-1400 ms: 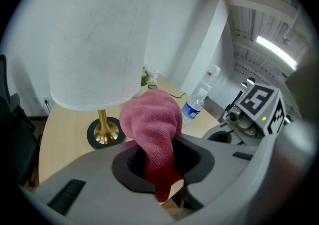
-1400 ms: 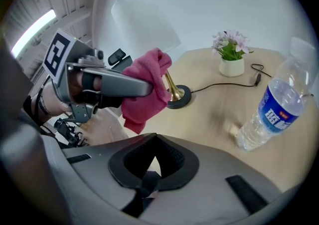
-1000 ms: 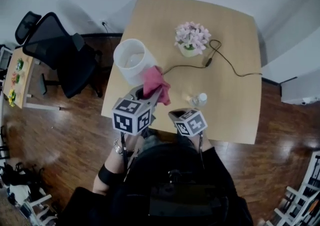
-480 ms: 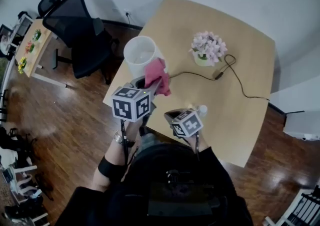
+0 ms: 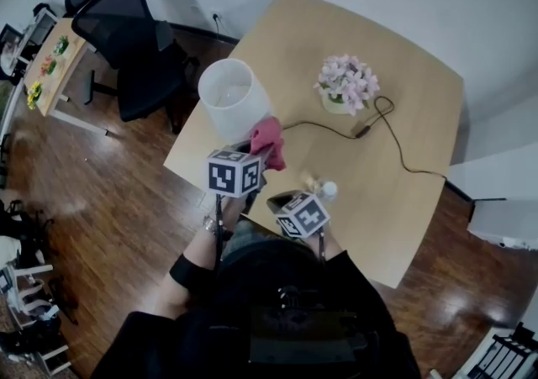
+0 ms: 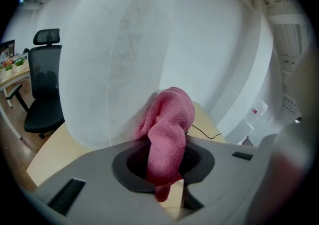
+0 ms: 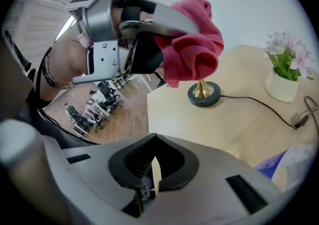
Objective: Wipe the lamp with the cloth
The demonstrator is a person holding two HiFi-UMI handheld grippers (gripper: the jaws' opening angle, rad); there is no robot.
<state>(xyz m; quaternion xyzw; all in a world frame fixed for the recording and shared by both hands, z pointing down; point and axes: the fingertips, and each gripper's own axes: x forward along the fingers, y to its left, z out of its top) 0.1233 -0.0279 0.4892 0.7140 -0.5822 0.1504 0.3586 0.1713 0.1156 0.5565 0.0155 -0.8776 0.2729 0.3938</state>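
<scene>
The lamp's white shade (image 5: 231, 100) stands at the table's near left corner and fills the left gripper view (image 6: 114, 54). Its dark round base with a brass stem (image 7: 203, 93) shows in the right gripper view. My left gripper (image 5: 257, 153) is shut on a bunched pink cloth (image 5: 267, 140), which rises from between the jaws (image 6: 167, 161) and rests against the shade's lower right side (image 6: 169, 114). From the right gripper view the cloth (image 7: 192, 44) hangs above the base. My right gripper (image 5: 284, 199) is shut and empty (image 7: 152, 169), low over the table's front edge.
A pot of pale pink flowers (image 5: 345, 83) stands mid-table, with the lamp's black cord and switch (image 5: 363, 129) trailing right. A small clear bottle (image 5: 326, 192) stands just right of my right gripper. A black office chair (image 5: 134, 41) is left of the table.
My left gripper has sunk with the cloth, from near the shade's rim to its lower side. The right gripper has rolled slightly but stayed in place.
</scene>
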